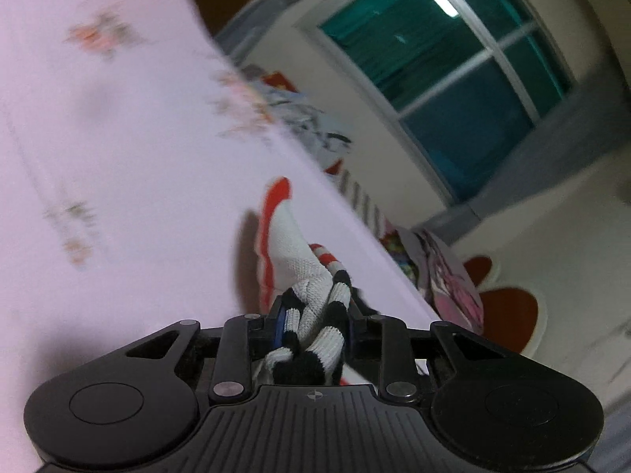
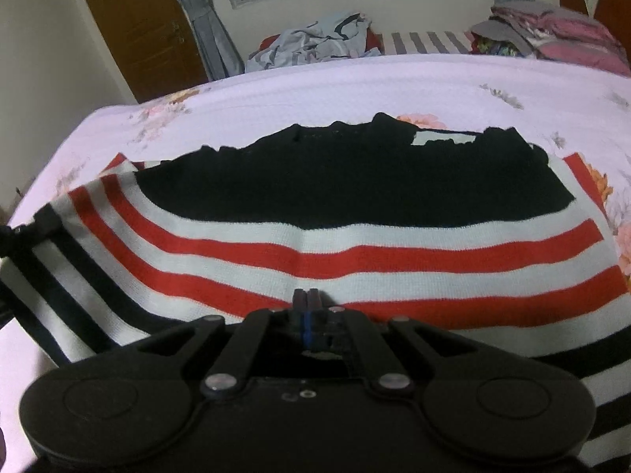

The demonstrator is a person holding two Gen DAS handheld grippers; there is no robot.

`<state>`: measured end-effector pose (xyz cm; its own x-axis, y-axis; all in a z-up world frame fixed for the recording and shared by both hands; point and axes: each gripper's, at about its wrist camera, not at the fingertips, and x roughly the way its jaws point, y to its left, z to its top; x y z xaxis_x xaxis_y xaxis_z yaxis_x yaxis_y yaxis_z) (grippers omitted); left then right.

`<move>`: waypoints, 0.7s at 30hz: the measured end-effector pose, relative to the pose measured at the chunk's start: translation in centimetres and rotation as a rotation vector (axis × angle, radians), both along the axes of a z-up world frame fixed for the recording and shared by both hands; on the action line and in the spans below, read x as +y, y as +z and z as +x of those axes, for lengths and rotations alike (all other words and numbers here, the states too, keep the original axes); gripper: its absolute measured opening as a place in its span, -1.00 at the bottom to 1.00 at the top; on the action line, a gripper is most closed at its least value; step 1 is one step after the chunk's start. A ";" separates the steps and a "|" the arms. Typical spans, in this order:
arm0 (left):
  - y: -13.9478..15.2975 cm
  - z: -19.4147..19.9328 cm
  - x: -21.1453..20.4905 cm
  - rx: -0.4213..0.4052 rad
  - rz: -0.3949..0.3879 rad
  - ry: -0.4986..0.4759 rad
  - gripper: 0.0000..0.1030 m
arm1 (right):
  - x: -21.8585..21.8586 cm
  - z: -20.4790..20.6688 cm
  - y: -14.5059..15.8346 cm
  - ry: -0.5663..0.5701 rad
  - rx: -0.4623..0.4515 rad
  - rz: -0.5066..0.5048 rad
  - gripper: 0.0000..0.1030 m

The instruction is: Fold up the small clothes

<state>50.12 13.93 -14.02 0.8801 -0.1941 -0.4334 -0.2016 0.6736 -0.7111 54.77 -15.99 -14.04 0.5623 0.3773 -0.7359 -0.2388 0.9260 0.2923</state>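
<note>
left wrist view
garment: one striped knit garment (image 1: pixel 294 236), red, white and black; a bunched black-and-white part of it runs up from the bed into the left gripper (image 1: pixel 315 315).
jaws, left: part way apart and clamped on that bunched fabric, which fills the gap between them.
bed: one pale pink floral sheet (image 1: pixel 118 157), blurred and tilted across the frame; its far edge runs diagonally just beyond the garment.
room beyond edge: one window (image 1: pixel 445 79) with teal panes; heaped clothes (image 1: pixel 307 118) along the far side of the bed; two red rounded chair backs (image 1: pixel 508 311) at the right.
open room: bare sheet to the left of the garment, wide and unbroken.

right wrist view
garment: the same one piece (image 2: pixel 315 236), spread flat on the bed; a black panel in the middle, two red bands between white below it, black-and-white stripes at the near left and near right.
jaws, right: the right gripper (image 2: pixel 308 295) has them together, nothing between them; the tips sit over the lower red band, and whether they touch it cannot be told.
garment's left end: lifted off the sheet at the frame's left edge.
bed edges: sheet (image 2: pixel 355 86) shows beyond the garment and on both sides.
far side: one grey crumpled heap (image 2: pixel 315 43), one pink folded pile (image 2: pixel 560 31), one brown door (image 2: pixel 138 27).
</note>
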 end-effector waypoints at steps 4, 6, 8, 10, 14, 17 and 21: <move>3.7 1.9 -5.1 -0.014 0.118 -0.099 -0.48 | -3.7 -0.4 2.1 -0.043 -0.017 0.150 -0.92; 5.2 2.7 -8.3 -0.029 0.176 -0.150 -0.48 | -6.8 -0.8 3.4 -0.095 -0.045 0.211 -0.91; 6.5 3.7 -11.1 -0.034 0.211 -0.192 -0.48 | -10.8 -1.5 4.6 -0.157 -0.072 0.246 -0.91; 7.0 4.8 -14.7 -0.023 0.254 -0.251 -0.48 | -14.0 -2.1 5.4 -0.193 -0.087 0.249 -0.91; 5.4 6.3 -21.2 0.075 0.301 -0.384 -0.48 | -19.0 -3.8 6.4 -0.224 -0.099 0.241 -0.88; 1.3 7.5 -26.2 0.226 0.356 -0.530 -0.47 | -21.6 -4.7 5.6 -0.249 -0.065 0.263 -0.87; 2.9 6.5 -26.7 0.178 0.316 -0.555 0.08 | -22.9 -4.7 4.5 -0.236 -0.006 0.301 -0.41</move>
<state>56.65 -12.77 -11.15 0.5958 -0.4381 -0.6731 0.1398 0.8819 -0.4502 50.05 -38.94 -9.51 0.6635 0.4358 -0.6081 -0.0318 0.8285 0.5590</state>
